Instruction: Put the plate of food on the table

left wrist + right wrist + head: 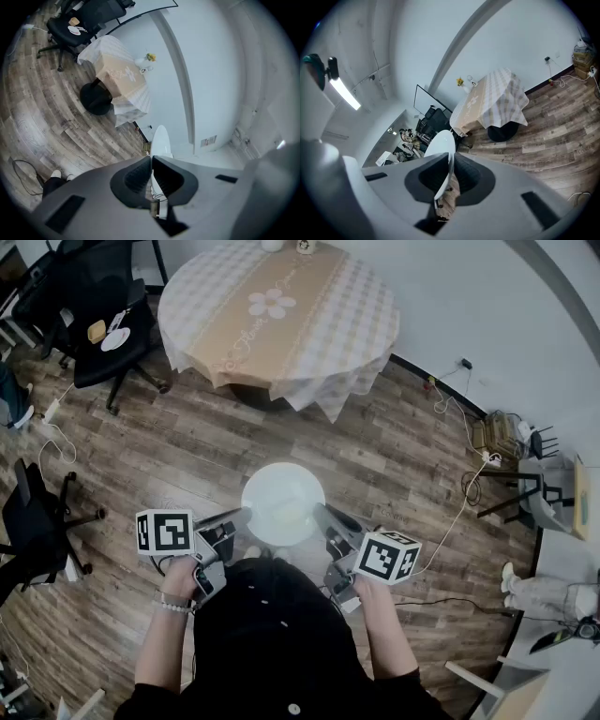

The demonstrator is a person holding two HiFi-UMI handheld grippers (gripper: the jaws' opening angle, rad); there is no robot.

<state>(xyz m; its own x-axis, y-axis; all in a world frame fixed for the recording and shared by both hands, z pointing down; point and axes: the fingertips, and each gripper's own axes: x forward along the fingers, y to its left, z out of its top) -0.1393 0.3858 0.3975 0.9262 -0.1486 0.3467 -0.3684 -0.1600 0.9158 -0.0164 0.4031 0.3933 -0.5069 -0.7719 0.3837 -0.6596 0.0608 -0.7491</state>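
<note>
A white plate with pale food on it is carried level above the wooden floor, in front of the person. My left gripper is shut on the plate's left rim, and my right gripper is shut on its right rim. In the left gripper view the plate shows edge-on between the closed jaws; in the right gripper view the plate does the same. The round table with a checked cloth and a beige runner stands ahead, some way off.
Black office chairs stand to the left and lower left. Cables and boxes lie along the right wall. Small items sit at the table's far edge. Wooden floor stretches between me and the table.
</note>
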